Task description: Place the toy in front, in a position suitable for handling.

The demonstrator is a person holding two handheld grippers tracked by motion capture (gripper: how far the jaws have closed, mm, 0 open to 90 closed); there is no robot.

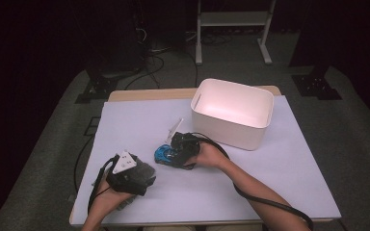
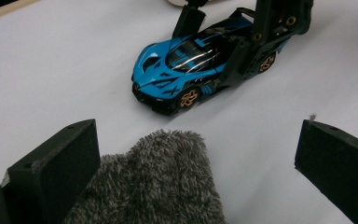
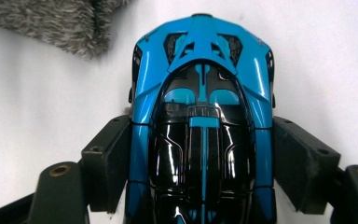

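Right gripper (image 1: 173, 153) clamps the blue toy car (image 3: 200, 116) by its sides mid-table, grey fuzzy cloth (image 2: 154, 182) near-left under the wide-open left gripper (image 1: 142, 175), white bin (image 1: 232, 113) far-right.

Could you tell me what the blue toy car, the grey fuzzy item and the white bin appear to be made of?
The toy car looks like glossy painted metal or hard plastic: sharp highlights run along its blue and black panels. The grey fuzzy item seems a soft plush fabric, with fine raised fibres along its edge. The white bin looks like smooth matte plastic, with rounded corners and even walls.
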